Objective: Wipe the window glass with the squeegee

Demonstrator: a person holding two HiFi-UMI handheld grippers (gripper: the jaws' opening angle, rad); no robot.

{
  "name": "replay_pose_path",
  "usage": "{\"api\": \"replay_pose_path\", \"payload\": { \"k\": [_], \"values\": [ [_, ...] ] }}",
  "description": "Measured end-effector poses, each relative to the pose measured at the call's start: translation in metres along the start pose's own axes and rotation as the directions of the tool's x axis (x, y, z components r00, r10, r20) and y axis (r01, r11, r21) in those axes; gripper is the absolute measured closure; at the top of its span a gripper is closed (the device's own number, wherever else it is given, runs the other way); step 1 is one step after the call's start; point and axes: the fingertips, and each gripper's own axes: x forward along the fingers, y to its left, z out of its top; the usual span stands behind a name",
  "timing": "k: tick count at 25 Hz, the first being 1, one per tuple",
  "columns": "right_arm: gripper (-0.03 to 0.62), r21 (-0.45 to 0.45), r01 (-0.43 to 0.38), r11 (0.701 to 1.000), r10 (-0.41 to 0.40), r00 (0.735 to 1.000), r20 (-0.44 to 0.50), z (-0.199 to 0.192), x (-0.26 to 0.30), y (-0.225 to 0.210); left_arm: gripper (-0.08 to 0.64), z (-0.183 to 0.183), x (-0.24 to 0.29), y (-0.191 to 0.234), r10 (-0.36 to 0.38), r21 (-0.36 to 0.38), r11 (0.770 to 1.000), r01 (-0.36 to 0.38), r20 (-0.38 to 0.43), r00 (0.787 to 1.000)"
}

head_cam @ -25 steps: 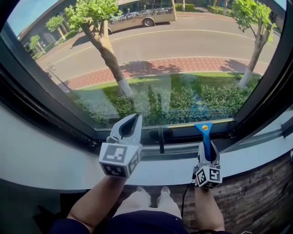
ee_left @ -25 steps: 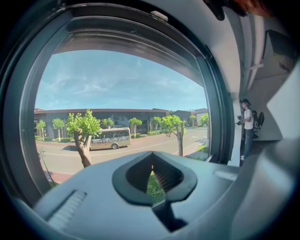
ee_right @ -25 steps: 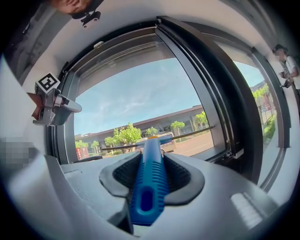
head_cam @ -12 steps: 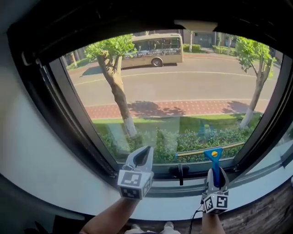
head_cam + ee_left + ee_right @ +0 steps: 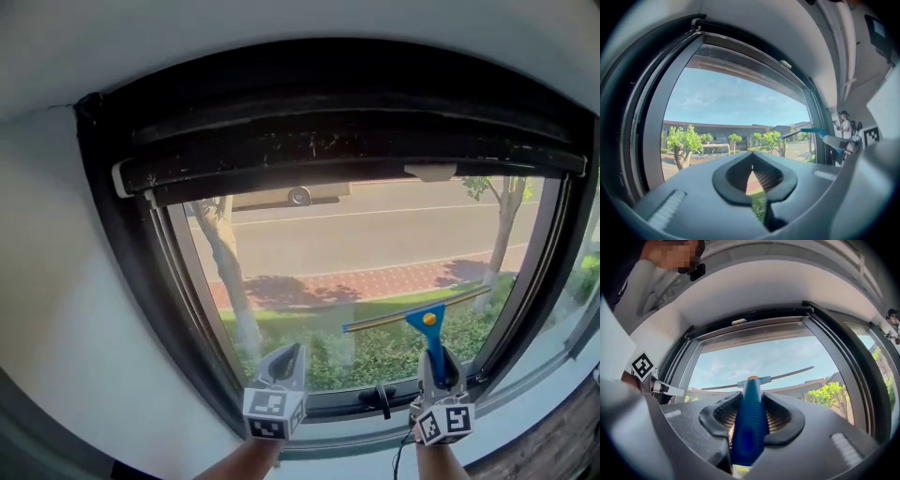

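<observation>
The right claw (image 5: 433,364) is clenched on the blue handle of the squeegee (image 5: 424,322), its blade tilted low on the window glass (image 5: 375,244). No wiped band shows, so most wiping seems left. The left claw (image 5: 287,360) is clenched on nothing. No readable writing, only square markers.

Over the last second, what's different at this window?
The right gripper has lifted the squeegee from the bottom edge of the window glass partway up the pane, blade now tilted. The head view has swung up, revealing the top frame. Unchanged: the right gripper stays clamped on the squeegee; the left gripper stays shut, empty, beside it.
</observation>
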Motion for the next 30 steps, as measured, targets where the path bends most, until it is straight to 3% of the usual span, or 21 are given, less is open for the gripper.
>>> {"api": "replay_pose_path", "payload": {
  "k": [7, 15, 30],
  "values": [
    [0.446, 0.013, -0.016, 1.000, 0.014, 0.987, 0.158, 0.079, 0.053, 0.034, 0.557, 0.038, 0.011, 0.012, -0.042, 0.013, 0.999, 0.042, 0.051, 0.998],
    [0.446, -0.014, -0.026, 1.000, 0.030, 0.949, 0.315, 0.157, 0.105, 0.052, 0.557, 0.071, 0.015, 0.011, -0.079, 0.031, 0.997, 0.076, 0.096, 0.992],
    [0.446, -0.039, -0.027, 0.999, 0.042, 0.894, 0.445, 0.216, 0.157, 0.054, 0.557, 0.093, 0.017, 0.033, -0.044, 0.031, 0.999, 0.040, 0.153, 0.987]
  ]
}}
